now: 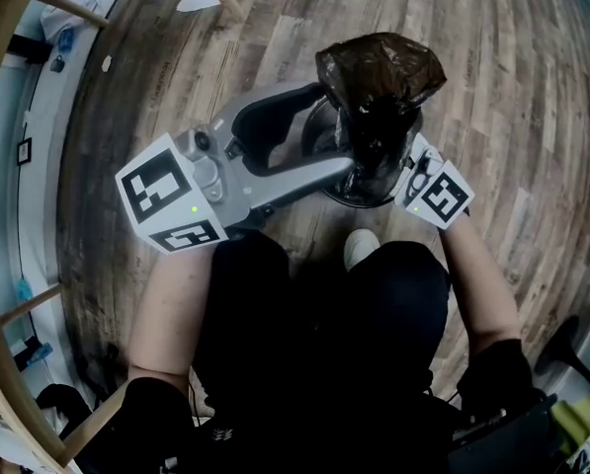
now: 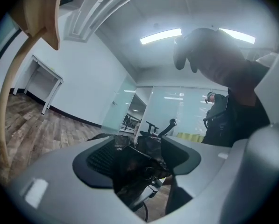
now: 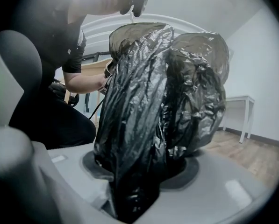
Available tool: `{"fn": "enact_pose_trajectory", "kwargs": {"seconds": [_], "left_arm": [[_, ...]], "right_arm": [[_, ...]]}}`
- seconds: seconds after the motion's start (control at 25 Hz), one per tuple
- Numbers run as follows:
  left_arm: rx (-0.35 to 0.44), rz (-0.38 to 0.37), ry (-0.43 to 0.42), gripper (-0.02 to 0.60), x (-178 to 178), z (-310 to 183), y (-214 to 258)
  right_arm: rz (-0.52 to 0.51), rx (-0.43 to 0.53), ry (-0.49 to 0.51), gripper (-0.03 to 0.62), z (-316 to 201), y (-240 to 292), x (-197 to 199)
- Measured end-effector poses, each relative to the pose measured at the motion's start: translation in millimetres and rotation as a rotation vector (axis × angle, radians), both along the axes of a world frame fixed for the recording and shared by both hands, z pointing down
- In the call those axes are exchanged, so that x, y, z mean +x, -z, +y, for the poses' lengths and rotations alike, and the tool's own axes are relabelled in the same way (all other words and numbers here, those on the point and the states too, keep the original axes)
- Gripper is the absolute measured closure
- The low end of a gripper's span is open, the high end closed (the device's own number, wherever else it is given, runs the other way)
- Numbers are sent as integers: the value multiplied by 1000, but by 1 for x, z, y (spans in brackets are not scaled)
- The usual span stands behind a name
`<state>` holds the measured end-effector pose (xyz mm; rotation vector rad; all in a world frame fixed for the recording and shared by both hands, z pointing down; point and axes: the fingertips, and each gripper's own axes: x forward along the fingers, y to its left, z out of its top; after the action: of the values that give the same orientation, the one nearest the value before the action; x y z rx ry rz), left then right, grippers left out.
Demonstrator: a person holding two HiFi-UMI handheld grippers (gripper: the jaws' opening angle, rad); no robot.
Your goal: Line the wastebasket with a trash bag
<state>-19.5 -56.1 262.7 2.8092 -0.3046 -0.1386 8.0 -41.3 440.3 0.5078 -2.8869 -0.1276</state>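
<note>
A black trash bag [image 1: 379, 72] stands bunched upright over the round metal wastebasket [image 1: 366, 201] on the wood floor. My right gripper [image 1: 401, 171] reaches in from the right and is shut on the bag's lower part. In the right gripper view the crumpled bag [image 3: 153, 101] is pinched deep between the jaws of the right gripper [image 3: 139, 181]. My left gripper [image 1: 332, 134] comes in from the left with its jaws wide. In the left gripper view a loose fold of bag [image 2: 139, 160] lies between the pads of the left gripper [image 2: 137, 164] without being pressed.
The person's dark-trousered knees [image 1: 314, 324] and a white shoe [image 1: 361, 247] are just in front of the basket. Wooden furniture legs [image 1: 8, 363] curve along the left. A white table [image 3: 237, 101] stands by the wall, and an office chair [image 2: 165, 127] lies beyond.
</note>
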Motion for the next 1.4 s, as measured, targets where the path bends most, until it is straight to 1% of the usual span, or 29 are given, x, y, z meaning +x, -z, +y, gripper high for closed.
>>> {"fn": "enact_pose_trajectory", "kwargs": {"seconds": [0.12,0.16,0.2,0.24,0.28,0.32,0.44,0.52,0.6,0.64,0.72,0.8,0.96,1.04,1.12,1.24,1.28,1.32,1.4], "left_arm": [[-10,-56,-6,281,3,-2,-12],[-15,-74,-3,302,4,-1,-17],[-18,-85,6,355,4,-1,-21],[-18,-91,21,423,3,-2,-24],[-16,-93,38,522,1,-2,-26],[-14,-97,52,574,-1,-3,-27],[-12,-118,67,575,-4,-3,-29],[-9,-127,80,575,-7,-5,-29],[-4,-124,94,575,-10,-7,-26],[-2,-119,98,575,-11,-8,-24],[3,-115,101,575,-11,-10,-21],[14,-128,104,575,-10,-11,-22],[29,-147,104,575,-8,-11,-25],[45,-170,94,575,-5,-10,-27],[63,-206,71,575,-1,-6,-32],[80,-261,38,575,5,2,-43],[81,-274,30,575,8,5,-46],[80,-282,25,575,11,8,-49],[73,-288,17,575,14,13,-54]], "right_arm": [[5,9,5,368,0,1,-2],[18,15,10,368,1,0,-4],[31,19,16,368,3,-1,-5],[38,19,20,368,4,-2,-7],[37,16,23,368,5,-2,-9],[29,12,24,368,6,-2,-11],[-4,-31,25,368,5,-2,-10],[-12,-105,40,368,8,-7,-4],[2,-157,66,298,12,-12,3],[5,-167,68,293,12,-12,8],[-15,-180,47,293,11,-6,21],[-41,-198,24,293,10,2,37],[-47,-257,-11,293,15,6,78],[-97,-280,-74,293,12,13,103],[-166,-285,-174,293,0,29,130],[-310,-263,-328,293,-28,70,162],[-339,-254,-372,295,-38,83,168],[-348,-250,-410,293,-47,94,172],[-331,-265,-461,293,-62,107,170]]}}
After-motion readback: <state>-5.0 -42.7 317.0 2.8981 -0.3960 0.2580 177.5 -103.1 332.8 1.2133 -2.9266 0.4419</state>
